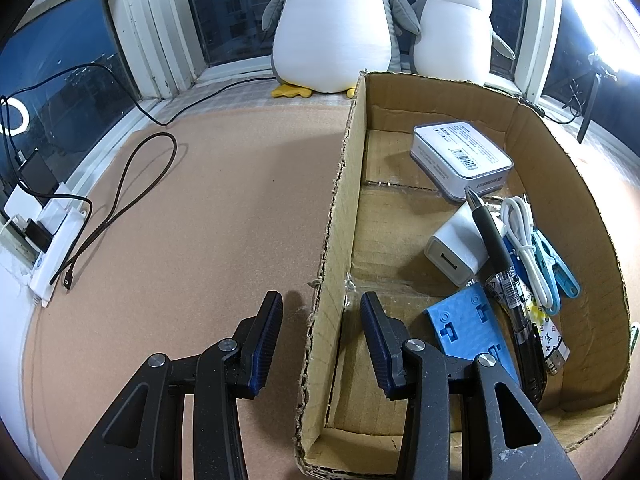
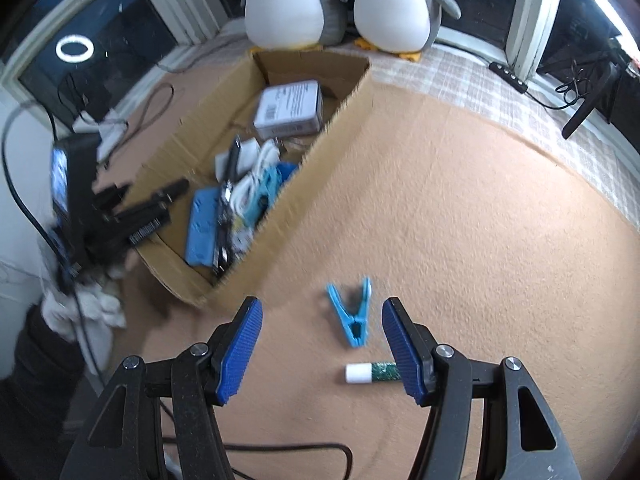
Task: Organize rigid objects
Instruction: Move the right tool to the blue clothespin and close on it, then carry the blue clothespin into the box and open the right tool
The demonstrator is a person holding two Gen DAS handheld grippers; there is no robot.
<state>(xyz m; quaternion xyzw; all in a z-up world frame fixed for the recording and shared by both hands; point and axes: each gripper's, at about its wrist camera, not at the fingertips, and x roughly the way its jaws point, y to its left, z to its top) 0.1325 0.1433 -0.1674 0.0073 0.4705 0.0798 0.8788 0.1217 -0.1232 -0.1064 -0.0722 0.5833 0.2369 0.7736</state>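
An open cardboard box (image 1: 340,208) holds a white-and-grey case (image 1: 460,156), a white charger (image 1: 456,252), a black pen (image 1: 496,256), a white cable (image 1: 524,236), a blue clip (image 1: 560,276) and a blue plastic piece (image 1: 468,328). My left gripper (image 1: 320,312) straddles the box's left wall, with a gap showing on both sides of the wall. In the right wrist view the box (image 2: 304,196) lies at upper left. My right gripper (image 2: 322,320) hangs open over the tan mat, above a blue clothespin (image 2: 352,316). A glue stick (image 2: 370,373) with a white cap lies by its right finger.
Two plush penguins (image 1: 336,28) sit against the window behind the box. A power strip (image 1: 48,248) with plugs and a looped brown cable (image 1: 132,184) lie at the left. A black cable (image 2: 280,450) runs near the bottom of the right wrist view. A sleeve (image 2: 44,352) shows at lower left.
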